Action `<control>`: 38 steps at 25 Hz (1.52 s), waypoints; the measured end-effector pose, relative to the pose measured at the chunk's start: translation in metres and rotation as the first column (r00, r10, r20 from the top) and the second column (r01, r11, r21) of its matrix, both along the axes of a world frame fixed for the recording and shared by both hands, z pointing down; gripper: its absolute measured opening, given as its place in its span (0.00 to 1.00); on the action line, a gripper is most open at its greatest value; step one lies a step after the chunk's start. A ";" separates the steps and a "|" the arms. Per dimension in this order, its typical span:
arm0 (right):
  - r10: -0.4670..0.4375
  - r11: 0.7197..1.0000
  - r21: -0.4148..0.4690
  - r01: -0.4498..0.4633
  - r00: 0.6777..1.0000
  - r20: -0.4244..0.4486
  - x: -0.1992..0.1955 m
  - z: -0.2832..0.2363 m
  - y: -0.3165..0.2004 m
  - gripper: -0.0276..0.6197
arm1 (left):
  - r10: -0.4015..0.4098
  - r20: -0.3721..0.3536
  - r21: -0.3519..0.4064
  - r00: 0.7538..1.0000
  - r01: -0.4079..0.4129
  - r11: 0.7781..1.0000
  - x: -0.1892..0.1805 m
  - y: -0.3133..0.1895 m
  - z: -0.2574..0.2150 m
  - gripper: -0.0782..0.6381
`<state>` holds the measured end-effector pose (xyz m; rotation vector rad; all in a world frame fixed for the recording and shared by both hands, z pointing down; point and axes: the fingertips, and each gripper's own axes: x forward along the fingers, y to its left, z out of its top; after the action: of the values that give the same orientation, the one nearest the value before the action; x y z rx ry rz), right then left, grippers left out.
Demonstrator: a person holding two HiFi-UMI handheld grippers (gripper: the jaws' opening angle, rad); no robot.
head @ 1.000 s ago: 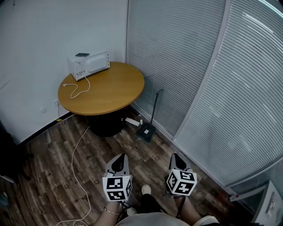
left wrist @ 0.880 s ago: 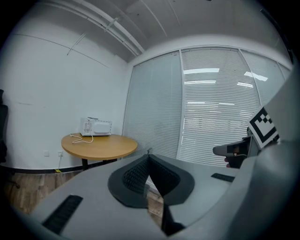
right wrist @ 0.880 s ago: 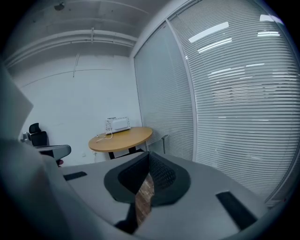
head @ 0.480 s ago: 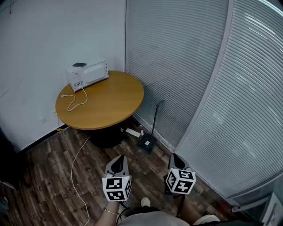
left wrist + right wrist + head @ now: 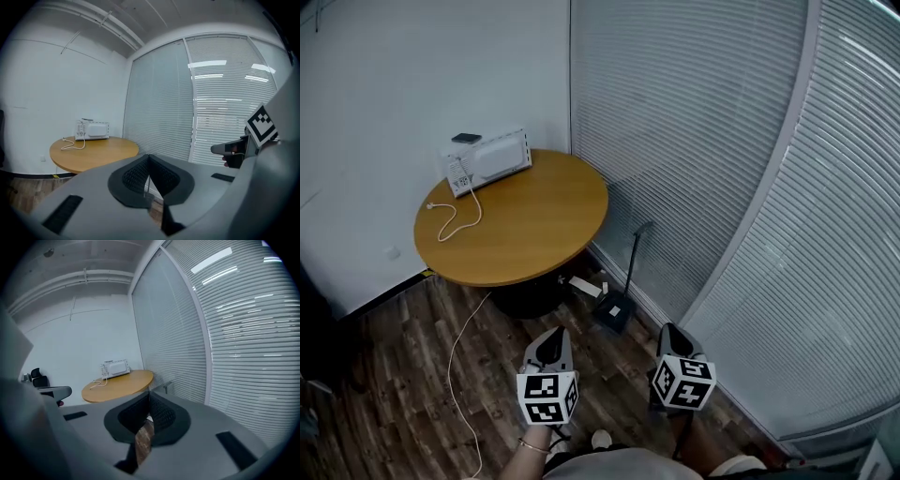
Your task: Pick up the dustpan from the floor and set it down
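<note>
The dark dustpan point(image 5: 614, 310) stands on the wooden floor against the blinds, its long handle point(image 5: 634, 253) rising and leaning towards the wall. My left gripper point(image 5: 551, 337) hovers short of it and to its left, jaws shut with nothing between them point(image 5: 149, 157). To the dustpan's right and nearer me is my right gripper point(image 5: 671, 331), also shut and empty point(image 5: 150, 395). Both grippers are clear of the dustpan. In the right gripper view the handle's top point(image 5: 166, 385) shows just beyond the jaw tips.
A round wooden table point(image 5: 534, 234) with a white appliance point(image 5: 487, 159) and its loose cord stands left of the dustpan. A white cable point(image 5: 457, 366) trails over the floor. A white block point(image 5: 581, 285) lies by the table base. Blind-covered glass walls point(image 5: 722, 187) close the right side.
Both grippers have moved forward across the floor, and the dustpan now lies closer in front of them. The jaws have stayed shut.
</note>
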<state>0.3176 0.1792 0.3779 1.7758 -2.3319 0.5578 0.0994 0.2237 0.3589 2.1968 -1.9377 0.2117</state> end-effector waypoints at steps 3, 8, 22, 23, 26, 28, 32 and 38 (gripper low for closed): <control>-0.011 1.000 -0.008 0.011 1.000 0.003 0.003 0.005 -0.013 0.09 | -0.005 -0.007 -0.008 1.000 0.005 1.000 0.003 -0.012 0.002 0.13; -0.015 1.000 -0.024 0.015 1.000 0.011 0.005 0.012 -0.033 0.09 | -0.003 0.011 -0.016 1.000 0.003 1.000 0.006 -0.032 0.005 0.13; 0.018 1.000 -0.004 -0.018 1.000 0.005 -0.010 0.004 -0.113 0.09 | 0.015 -0.007 0.021 1.000 -0.015 1.000 -0.015 -0.129 0.000 0.13; 0.026 1.000 -0.001 -0.026 1.000 0.005 -0.012 0.002 -0.122 0.09 | 0.024 -0.008 0.026 1.000 -0.024 0.999 -0.016 -0.139 -0.003 0.13; 0.040 0.999 0.004 -0.040 0.999 0.004 -0.019 -0.004 -0.145 0.09 | 0.048 -0.006 0.034 0.999 -0.047 0.998 -0.019 -0.165 -0.008 0.13; 0.053 0.999 0.008 -0.053 0.999 -0.002 -0.022 -0.008 -0.159 0.09 | 0.065 -0.005 0.037 0.998 -0.065 0.997 -0.023 -0.183 -0.012 0.13; 0.087 0.996 0.015 -0.087 0.996 -0.003 -0.033 -0.014 -0.193 0.09 | 0.093 -0.008 0.048 0.996 -0.093 0.995 -0.035 -0.223 -0.018 0.13; 0.128 0.991 0.029 -0.128 0.992 -0.013 -0.052 -0.024 -0.239 0.09 | 0.130 -0.018 0.049 0.991 -0.129 0.990 -0.056 -0.278 -0.022 0.13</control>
<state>0.2659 -0.0601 0.3537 1.9457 -2.2383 0.5300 0.0435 -0.0547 0.3373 2.3487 -1.8086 0.1629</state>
